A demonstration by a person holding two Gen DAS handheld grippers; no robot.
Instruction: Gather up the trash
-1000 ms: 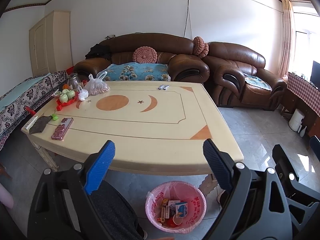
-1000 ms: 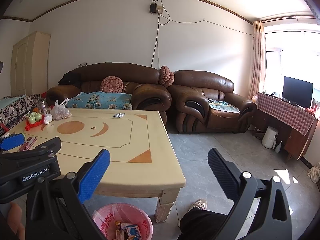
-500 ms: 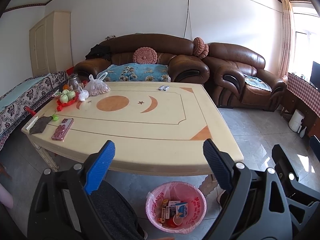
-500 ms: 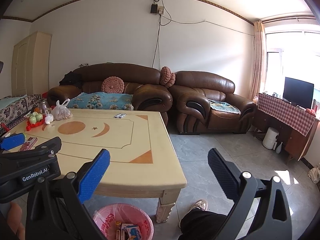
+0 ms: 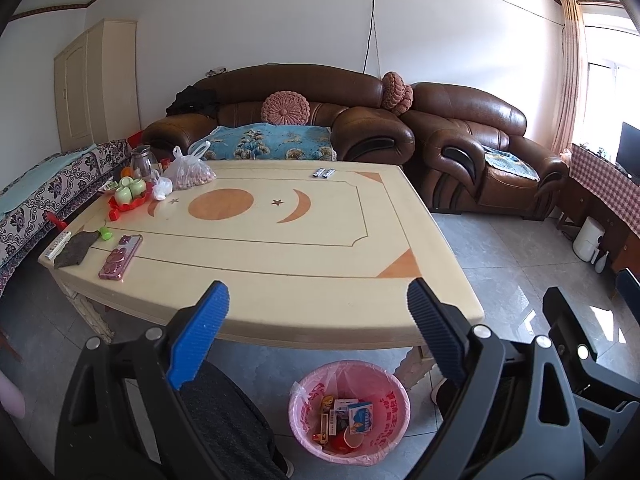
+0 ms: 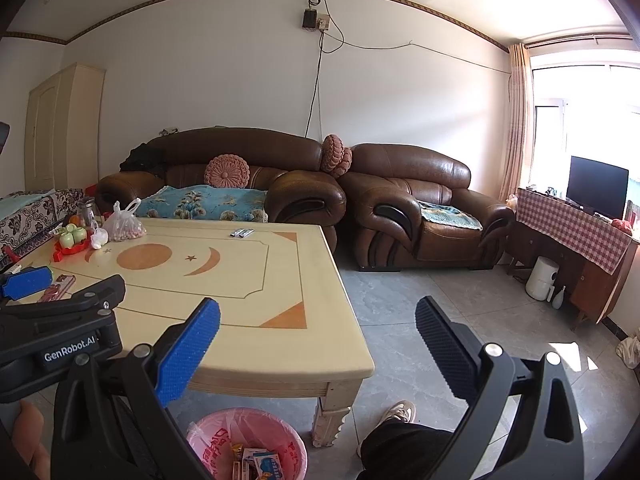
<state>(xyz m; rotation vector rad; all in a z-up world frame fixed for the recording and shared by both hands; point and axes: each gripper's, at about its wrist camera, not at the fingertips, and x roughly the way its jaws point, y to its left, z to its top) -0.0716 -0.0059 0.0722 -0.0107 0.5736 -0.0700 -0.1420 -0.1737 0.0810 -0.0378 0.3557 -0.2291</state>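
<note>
Holding nothing: two grippers, left (image 5: 316, 332) and right (image 6: 316, 350); one bin (image 5: 316, 384).

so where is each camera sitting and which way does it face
Left wrist: on the left gripper, above the near table edge, facing the sofa; open fingers and a dark-clad leg show.
Right wrist: on the right gripper, further right, facing sofa and TV; open fingers, leg, shoe and the left gripper show.
Shared: table, sofa, pink trash bin holding packets.
</note>
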